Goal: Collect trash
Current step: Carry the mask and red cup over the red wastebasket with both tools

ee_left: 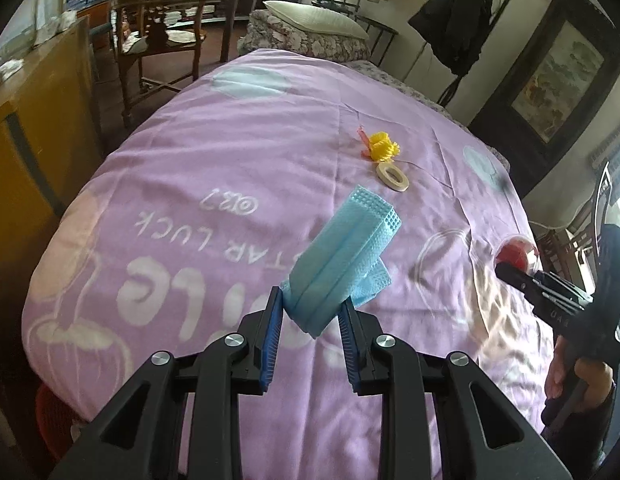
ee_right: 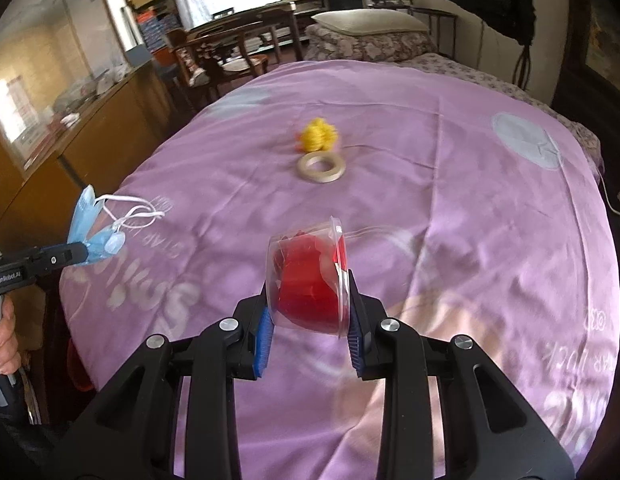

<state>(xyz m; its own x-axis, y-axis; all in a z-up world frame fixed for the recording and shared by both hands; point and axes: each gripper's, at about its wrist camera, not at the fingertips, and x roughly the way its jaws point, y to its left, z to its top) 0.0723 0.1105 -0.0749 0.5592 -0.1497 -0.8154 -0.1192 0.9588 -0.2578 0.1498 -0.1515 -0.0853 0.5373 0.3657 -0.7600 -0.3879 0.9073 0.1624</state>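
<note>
My left gripper (ee_left: 312, 300) is shut on a folded blue face mask (ee_left: 346, 256) and holds it above the purple bedspread (ee_left: 229, 152). In the right wrist view the mask (ee_right: 89, 232) hangs at the left with its white ear loops dangling. My right gripper (ee_right: 310, 300) is shut on a clear plastic cup with red contents (ee_right: 307, 276), also held above the bed; it shows in the left wrist view (ee_left: 516, 254) at the right. A yellow crumpled ball (ee_left: 384, 146) (ee_right: 318, 136) and a tape ring (ee_left: 392, 176) (ee_right: 321, 167) lie on the bedspread farther off.
A wooden cabinet (ee_left: 37, 120) stands left of the bed. Wooden chairs (ee_left: 161, 36) and a table are behind it. A pillow (ee_left: 318, 20) lies at the head of the bed. A framed picture (ee_left: 558, 84) leans at the right.
</note>
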